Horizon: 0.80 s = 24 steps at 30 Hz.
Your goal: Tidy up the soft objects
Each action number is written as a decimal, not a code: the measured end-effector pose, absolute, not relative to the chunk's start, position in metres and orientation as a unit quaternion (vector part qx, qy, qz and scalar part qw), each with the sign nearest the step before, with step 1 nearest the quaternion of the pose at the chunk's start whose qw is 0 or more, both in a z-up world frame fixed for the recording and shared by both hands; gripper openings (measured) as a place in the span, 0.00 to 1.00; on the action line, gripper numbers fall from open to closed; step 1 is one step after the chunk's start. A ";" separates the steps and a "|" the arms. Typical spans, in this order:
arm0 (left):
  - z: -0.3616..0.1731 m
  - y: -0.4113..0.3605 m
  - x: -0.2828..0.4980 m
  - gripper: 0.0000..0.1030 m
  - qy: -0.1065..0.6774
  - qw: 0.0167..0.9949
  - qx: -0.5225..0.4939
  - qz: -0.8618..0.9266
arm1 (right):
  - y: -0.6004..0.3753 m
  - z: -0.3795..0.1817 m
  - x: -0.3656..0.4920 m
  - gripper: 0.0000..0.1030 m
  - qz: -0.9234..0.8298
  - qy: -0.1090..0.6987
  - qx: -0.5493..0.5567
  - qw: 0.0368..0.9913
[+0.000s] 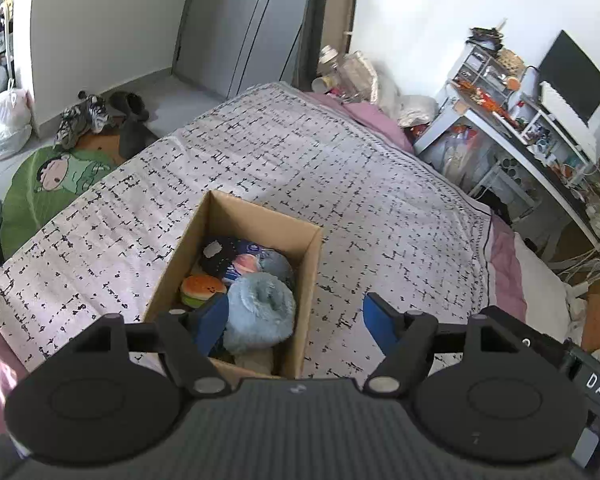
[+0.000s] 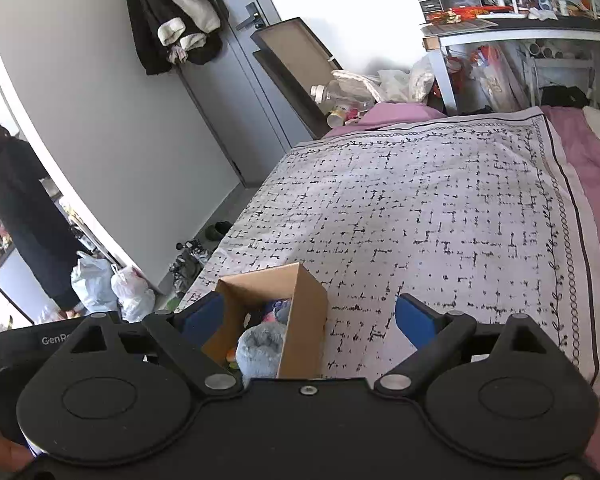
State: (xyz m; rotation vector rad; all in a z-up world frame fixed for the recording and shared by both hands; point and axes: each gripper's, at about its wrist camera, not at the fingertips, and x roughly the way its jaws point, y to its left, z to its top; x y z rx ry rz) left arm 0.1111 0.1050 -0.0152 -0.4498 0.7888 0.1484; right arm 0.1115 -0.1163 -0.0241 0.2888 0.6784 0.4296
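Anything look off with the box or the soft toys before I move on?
Nothing stands out. The cardboard box sits upright on the patterned bedspread, with the blue plush and burger toy inside it. No soft toys lie loose on the spread. Left gripper and right gripper are both open and empty.
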 end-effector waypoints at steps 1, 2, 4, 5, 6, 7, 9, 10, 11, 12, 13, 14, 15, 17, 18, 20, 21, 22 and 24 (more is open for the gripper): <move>-0.014 0.102 0.108 0.71 0.380 0.897 -0.216 0.071 | -0.120 -0.024 0.109 0.90 0.208 0.329 0.143 0.910; -0.012 0.100 0.106 0.71 0.380 0.897 -0.216 0.070 | -0.123 -0.023 0.106 0.93 0.207 0.328 0.146 0.910; -0.010 0.097 0.100 0.71 0.380 0.896 -0.217 0.069 | -0.129 -0.022 0.101 0.94 0.207 0.324 0.151 0.911; -0.009 0.095 0.098 0.71 0.381 0.896 -0.217 0.069 | -0.132 -0.021 0.099 0.94 0.206 0.322 0.149 0.912; -0.008 0.093 0.095 0.71 0.379 0.897 -0.217 0.070 | -0.134 -0.020 0.097 0.94 0.204 0.320 0.147 0.913; -0.007 0.092 0.092 0.71 0.376 0.898 -0.217 0.069 | -0.136 -0.019 0.093 0.94 0.203 0.318 0.145 0.915; -0.005 0.088 0.086 0.71 0.372 0.900 -0.216 0.067 | -0.139 -0.016 0.088 0.94 0.204 0.312 0.143 0.917; -0.003 0.086 0.083 0.70 0.370 0.902 -0.214 0.065 | -0.141 -0.015 0.084 0.94 0.206 0.310 0.142 0.917; -0.002 0.084 0.080 0.70 0.368 0.903 -0.212 0.063 | -0.142 -0.014 0.082 0.94 0.208 0.309 0.140 0.917; 0.000 0.081 0.078 0.70 0.367 0.904 -0.209 0.062 | -0.144 -0.013 0.080 0.94 0.209 0.308 0.138 0.918; 0.001 0.079 0.075 0.70 0.367 0.905 -0.207 0.062 | -0.145 -0.012 0.077 0.94 0.210 0.307 0.136 0.918; 0.002 0.077 0.072 0.71 0.367 0.905 -0.207 0.061 | -0.147 -0.011 0.074 0.94 0.210 0.307 0.135 0.918; 0.003 0.075 0.070 0.71 0.368 0.904 -0.208 0.061 | -0.147 -0.009 0.072 0.95 0.211 0.307 0.133 0.919; 0.005 0.073 0.065 0.71 0.370 0.904 -0.208 0.061 | -0.149 -0.007 0.066 0.95 0.210 0.305 0.127 0.920; 0.006 0.071 0.062 0.71 0.368 0.904 -0.207 0.062 | -0.150 -0.006 0.063 0.95 0.210 0.302 0.124 0.922; 0.007 0.068 0.056 0.71 0.364 0.907 -0.205 0.060 | -0.153 -0.004 0.058 0.95 0.213 0.296 0.120 0.923; 0.009 0.066 0.052 0.71 0.361 0.908 -0.204 0.058 | -0.155 -0.003 0.056 0.95 0.215 0.294 0.121 0.923; 0.010 0.064 0.049 0.71 0.359 0.910 -0.202 0.056 | -0.156 -0.003 0.054 0.95 0.218 0.293 0.123 0.923; 0.012 0.061 0.044 0.71 0.357 0.911 -0.200 0.055 | -0.160 -0.003 0.049 0.95 0.226 0.295 0.126 0.920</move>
